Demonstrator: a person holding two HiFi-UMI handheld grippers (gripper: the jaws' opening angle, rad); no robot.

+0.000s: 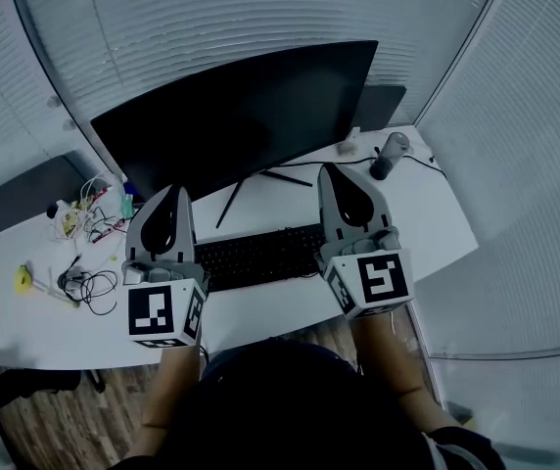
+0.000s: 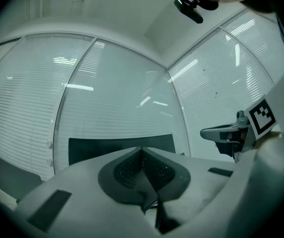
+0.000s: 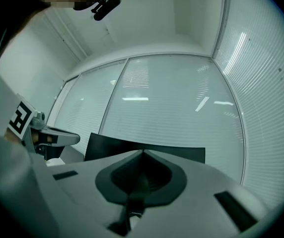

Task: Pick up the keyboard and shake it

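While both pairs of jaws are pressed together on nothing, the keyboard lies flat on the desk, stretched between the left gripper and the right gripper, with each short end passing under one of them. In both gripper views the tips meet with no gap, and each looks at the window blinds rather than down at the keys, so I judge both are held above the desk and apart from the keyboard.

I expect the keyboard to be light, stiff and long, with smooth plastic edges that could slip. A pinch on each short end, pads over the top face and underside, should keep it level through a shake. One-sided holds would let it swing, and squeezing on the keys themselves risks popping a cap.

Beyond the tips stands the monitor, its stand legs reaching down just behind the keyboard, so a forward swing could strike it. Outside the left gripper sits a tangle of cables. Past the right gripper stands a dark cylinder, well apart.
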